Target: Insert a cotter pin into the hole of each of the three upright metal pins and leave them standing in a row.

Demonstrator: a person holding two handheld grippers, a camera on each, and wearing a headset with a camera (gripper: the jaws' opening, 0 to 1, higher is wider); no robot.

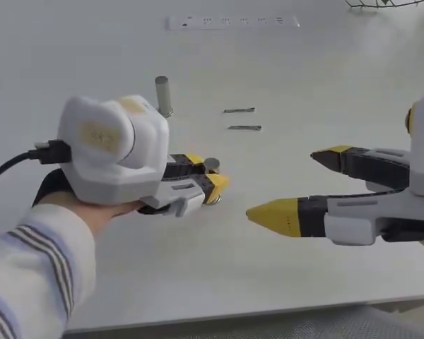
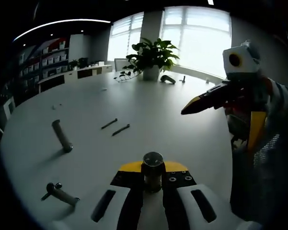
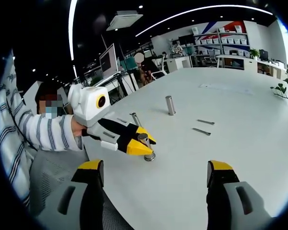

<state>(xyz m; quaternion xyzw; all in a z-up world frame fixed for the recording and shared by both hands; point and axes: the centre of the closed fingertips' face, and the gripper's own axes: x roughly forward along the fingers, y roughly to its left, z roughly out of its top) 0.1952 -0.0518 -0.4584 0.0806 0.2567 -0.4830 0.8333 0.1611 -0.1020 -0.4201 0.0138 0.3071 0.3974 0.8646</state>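
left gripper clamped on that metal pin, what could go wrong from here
The left gripper is shut on the upright metal pin; any twist could tip it or hide its hole. The nearer cotter pin lies flat on the table, so the open right gripper might slip picking it up.

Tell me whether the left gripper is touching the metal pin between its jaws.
Touching. In the left gripper view, the left gripper has its jaws closed against both sides of the metal pin.
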